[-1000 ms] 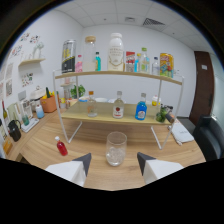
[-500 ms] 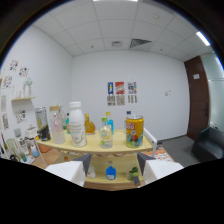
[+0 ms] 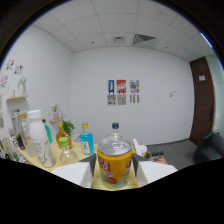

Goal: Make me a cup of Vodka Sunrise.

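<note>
A yellow and orange drink can [image 3: 115,164] with a silver top stands on the top shelf board [image 3: 31,159], right between my fingers. My gripper [image 3: 114,172] is open, its white fingers [image 3: 75,174] flanking the can closely on both sides. I cannot see whether they touch it. Directly behind the can rises a clear bottle with a dark blue cap [image 3: 115,128]. Left of the can stand a blue-liquid bottle [image 3: 86,141], an amber bottle [image 3: 62,135], a green-capped bottle [image 3: 65,150] and a tall white bottle [image 3: 37,136].
The shelf's bottles crowd the space left of the can. Beyond is a white wall with three small posters [image 3: 122,92] and a dark door [image 3: 205,102] at the right. Wall decorations and a small shelf [image 3: 15,100] sit at the far left.
The view has risen from the table and lower shelf to the top shelf. It then closed in on the yellow can, which now stands between the fingers.
</note>
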